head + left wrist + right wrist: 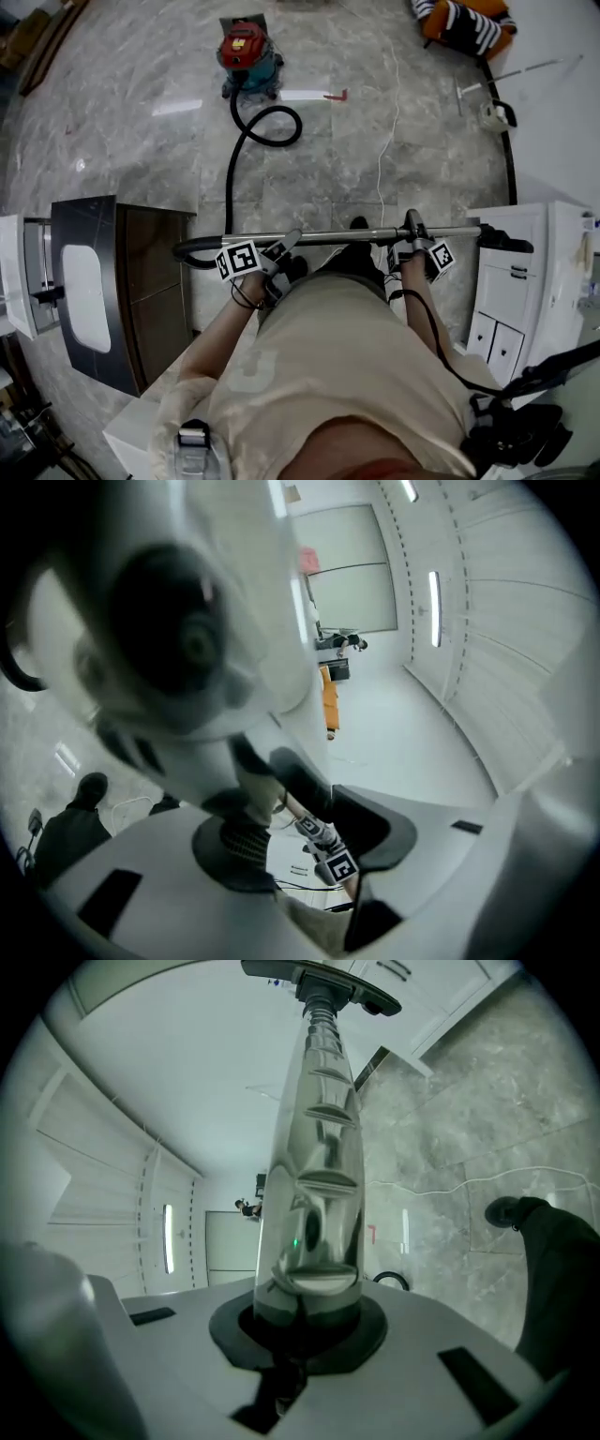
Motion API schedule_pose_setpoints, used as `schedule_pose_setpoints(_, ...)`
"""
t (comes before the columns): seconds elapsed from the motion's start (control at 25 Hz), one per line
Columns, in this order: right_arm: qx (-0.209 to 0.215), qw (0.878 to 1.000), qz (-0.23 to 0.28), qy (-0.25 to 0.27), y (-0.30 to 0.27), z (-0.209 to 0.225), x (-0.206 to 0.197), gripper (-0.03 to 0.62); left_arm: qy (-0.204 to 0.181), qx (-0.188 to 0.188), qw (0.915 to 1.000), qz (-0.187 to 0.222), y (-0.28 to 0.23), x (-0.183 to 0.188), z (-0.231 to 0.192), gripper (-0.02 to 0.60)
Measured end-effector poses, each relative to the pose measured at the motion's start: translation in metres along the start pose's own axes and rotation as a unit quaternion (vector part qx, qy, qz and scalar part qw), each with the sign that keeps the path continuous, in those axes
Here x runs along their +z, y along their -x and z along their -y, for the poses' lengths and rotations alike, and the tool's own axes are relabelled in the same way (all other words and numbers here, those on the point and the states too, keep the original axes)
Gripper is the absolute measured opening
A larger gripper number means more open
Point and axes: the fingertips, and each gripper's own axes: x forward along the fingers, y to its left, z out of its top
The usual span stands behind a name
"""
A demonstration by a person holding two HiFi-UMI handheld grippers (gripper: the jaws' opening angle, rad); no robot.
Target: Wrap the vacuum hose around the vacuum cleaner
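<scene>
Marble floor (375, 112), vacuum cleaner (247, 54), right tongs (300, 1330) clamping tube (319, 1147)

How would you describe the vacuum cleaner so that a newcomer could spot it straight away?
On the grey marble floor, look to the far side, away from the person. The vacuum cleaner stands there with a black hose looping off its front. Its red lid and teal drum mark it out from the orange striped bundle further right.

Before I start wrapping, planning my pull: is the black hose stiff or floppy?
Likely floppy: the black hose lies in a loose loop by the vacuum cleaner. It probably drags rather than lifts whole, since its long run trails to the metal wand the right gripper clamps.
</scene>
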Motion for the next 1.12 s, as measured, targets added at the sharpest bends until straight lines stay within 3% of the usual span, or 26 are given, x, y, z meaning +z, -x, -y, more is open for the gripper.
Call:
schedule_pose_setpoints(0.2, -0.007, 0.999, -0.045, 0.003, -0.067, -0.007, 0.030, 0.023, 0.000, 0.003, 0.9990, 0.045, -0.042, 0.018, 0.015, 0.178)
schedule_pose_setpoints(0.32, -0.015, 0.997, -0.076, -0.006, -0.107, -0.003, 0.043, 0.021, 0.016, 0.031, 0.9974, 0.064, -0.063, 0.022, 0.022, 0.181)
schedule_pose_setpoints(0.48, -0.026, 0.993, -0.115, 0.000, -0.146, -0.010, 0.048, 0.020, 0.037, 0.067, 0.9955, 0.055, -0.065, 0.002, 0.028, 0.187)
schedule_pose_setpoints(0.6, -0.042, 0.991, -0.123, 0.016, -0.175, -0.016, 0.057, 0.018, 0.053, 0.053, 0.9961, 0.047, -0.052, -0.019, 0.046, 0.187)
schedule_pose_setpoints(0.64, -0.043, 0.991, -0.127, 0.022, -0.185, -0.019, 0.060, 0.017, 0.042, 0.038, 0.9974, 0.044, -0.047, -0.025, 0.061, 0.186)
schedule_pose_setpoints(0.68, -0.040, 0.990, -0.133, 0.029, -0.196, -0.024, 0.062, 0.017, -0.003, 0.032, 0.9988, 0.036, -0.043, -0.028, 0.081, 0.186)
schedule_pose_setpoints(0.72, -0.032, 0.989, -0.143, 0.037, -0.207, -0.030, 0.064, 0.017, -0.086, 0.032, 0.9954, 0.026, -0.040, -0.028, 0.105, 0.186)
schedule_pose_setpoints(0.76, -0.020, 0.987, -0.156, 0.042, -0.220, -0.037, 0.066, 0.017, -0.186, 0.029, 0.9819, 0.021, -0.043, -0.022, 0.137, 0.186)
schedule_pose_setpoints(0.8, -0.006, 0.984, -0.171, 0.045, -0.234, -0.044, 0.068, 0.017, -0.286, 0.024, 0.9576, 0.025, -0.050, -0.009, 0.172, 0.186)
schedule_pose_setpoints(0.84, 0.009, 0.981, -0.188, 0.048, -0.248, -0.052, 0.069, 0.017, -0.382, 0.023, 0.9228, 0.040, -0.058, 0.010, 0.207, 0.184)
schedule_pose_setpoints(0.88, 0.025, 0.977, -0.206, 0.052, -0.263, -0.063, 0.067, 0.017, -0.474, 0.029, 0.8778, 0.066, -0.067, 0.033, 0.241, 0.182)
schedule_pose_setpoints(0.92, 0.040, 0.972, -0.224, 0.057, -0.277, -0.075, 0.064, 0.017, -0.557, 0.040, 0.8237, 0.099, -0.073, 0.060, 0.274, 0.174)
schedule_pose_setpoints(0.96, 0.054, 0.967, -0.242, 0.063, -0.291, -0.086, 0.061, 0.017, -0.628, 0.057, 0.7640, 0.134, -0.077, 0.087, 0.306, 0.167)
schedule_pose_setpoints(1.04, 0.079, 0.955, -0.276, 0.078, -0.316, -0.109, 0.057, 0.017, -0.729, 0.095, 0.6470, 0.204, -0.079, 0.138, 0.369, 0.151)
schedule_pose_setpoints(1.08, 0.091, 0.948, -0.291, 0.089, -0.327, -0.121, 0.055, 0.018, -0.757, 0.106, 0.5977, 0.243, -0.078, 0.159, 0.403, 0.142)
schedule_pose_setpoints(1.12, 0.103, 0.942, -0.304, 0.101, -0.337, -0.134, 0.053, 0.017, -0.771, 0.110, 0.5580, 0.287, -0.077, 0.179, 0.438, 0.139)
